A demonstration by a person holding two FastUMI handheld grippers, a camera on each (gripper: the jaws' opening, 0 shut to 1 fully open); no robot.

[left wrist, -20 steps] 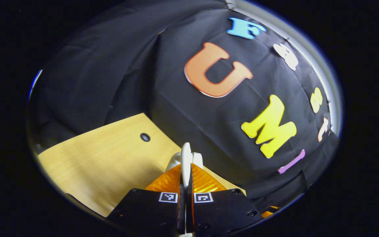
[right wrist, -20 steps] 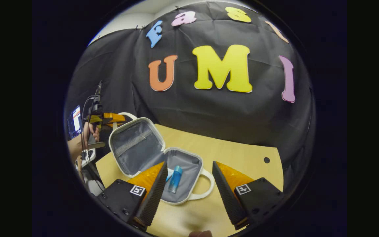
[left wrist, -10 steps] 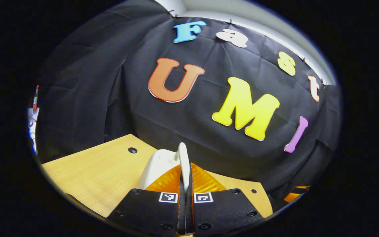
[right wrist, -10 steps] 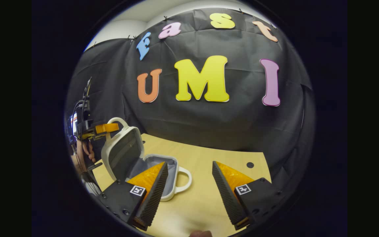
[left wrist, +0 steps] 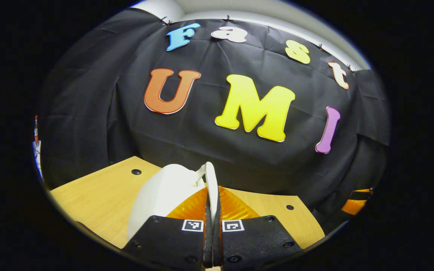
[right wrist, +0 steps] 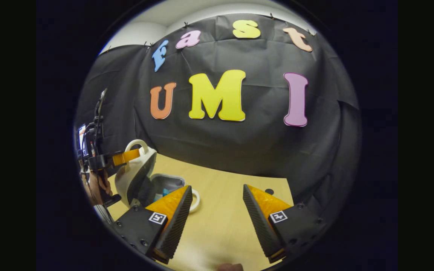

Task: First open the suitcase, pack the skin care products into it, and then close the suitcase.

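A: While the left gripper (left wrist: 212,195) looks toward the black cloth wall (left wrist: 202,150), what do its fingers have between them?

B: They are pressed together on the lid handle (left wrist: 211,184), a thin white loop that sticks up between the two tips. Just left of the fingers in the left gripper view bulges the white outer shell of the suitcase lid (left wrist: 160,195).

A: And where is the suitcase itself?

B: In the right gripper view the small white suitcase (right wrist: 153,184) sits on the wooden table (right wrist: 220,226), at the left, near the table's edge. Its lid (right wrist: 136,177) stands steeply over the lower half, only partly open. The grey lining shows inside the lower half, with a bit of blue from a skin care bottle (right wrist: 165,192) at the bottom, mostly hidden behind a finger.

A: Can you see the left gripper from there?

B: Yes, far left (right wrist: 136,153), pinching the handle at the top of the raised lid, with a person's hand (right wrist: 98,186) below on the grip.

A: The right gripper?

B: The right gripper (right wrist: 217,205) has its fingers spread wide with nothing between them, above bare tabletop to the right of the suitcase. The lower half's own handle (right wrist: 195,198) peeks out just past its left finger.
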